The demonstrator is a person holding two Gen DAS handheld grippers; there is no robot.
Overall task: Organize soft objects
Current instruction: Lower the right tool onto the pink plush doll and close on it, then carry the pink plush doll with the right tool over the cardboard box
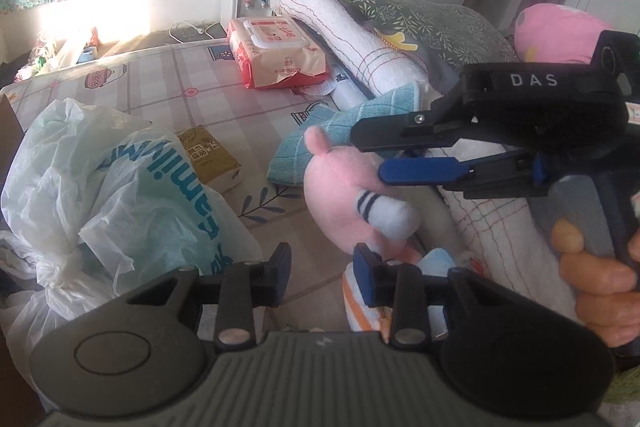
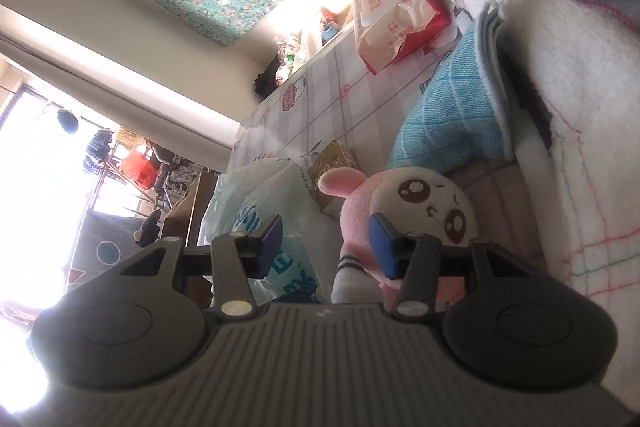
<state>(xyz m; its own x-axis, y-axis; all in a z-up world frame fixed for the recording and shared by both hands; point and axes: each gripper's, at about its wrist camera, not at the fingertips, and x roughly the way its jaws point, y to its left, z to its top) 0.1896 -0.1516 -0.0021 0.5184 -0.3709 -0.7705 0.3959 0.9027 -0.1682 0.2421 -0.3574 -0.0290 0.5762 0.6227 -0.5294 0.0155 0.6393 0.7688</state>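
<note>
- At the left of your left wrist view lies a white plastic bag [image 1: 120,195] on the checked bedsheet [image 1: 192,95]; the left gripper [image 1: 322,269] looks released, nothing between its pads.
- Centre: the pink plush toy [image 1: 340,195].
- Right: your right gripper [image 1: 380,157], jaws narrowly parted at the toy; no clear grasp.
- Only the right view shows the toy's face [image 2: 424,203].

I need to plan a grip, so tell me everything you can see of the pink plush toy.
The pink plush toy looks soft and fuzzy: a round cream face with big brown eyes, a pink ear, and a white limb with dark stripes. It lies on the patterned bedsheet, against the blue cloth and the white blanket. The right claw sits at its head, no grip visible.
</note>
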